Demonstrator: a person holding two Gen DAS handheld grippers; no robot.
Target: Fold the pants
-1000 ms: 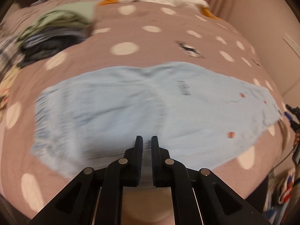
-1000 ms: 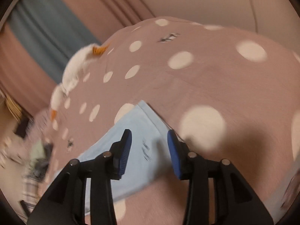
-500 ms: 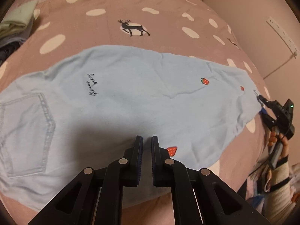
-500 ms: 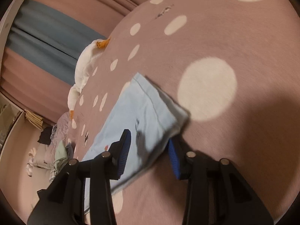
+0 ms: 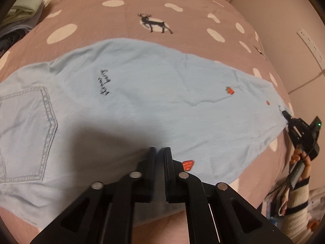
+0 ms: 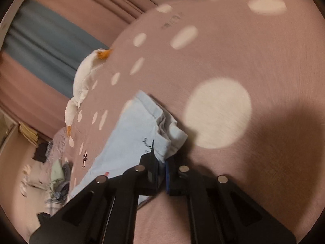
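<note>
Light blue pants (image 5: 142, 101) with small strawberry prints and a back pocket lie flat across the pink dotted bed cover (image 5: 121, 20). My left gripper (image 5: 160, 152) is shut and empty, hovering over the pants' near edge at mid leg. My right gripper (image 6: 161, 162) is shut on the bunched hem of the pants (image 6: 162, 134), whose cloth runs away to the left in the right wrist view. The right gripper also shows in the left wrist view (image 5: 288, 118) at the far right end of the leg, held by a hand.
A stack of folded clothes (image 5: 22, 14) lies at the bed's far left. A white plush goose (image 6: 85, 75) lies at the head of the bed by the curtains (image 6: 40, 40). A wall (image 5: 284, 20) runs along the right.
My right gripper has closed on the pants hem, which is now bunched between its fingers. My left gripper has moved along the pants toward the leg and stayed shut.
</note>
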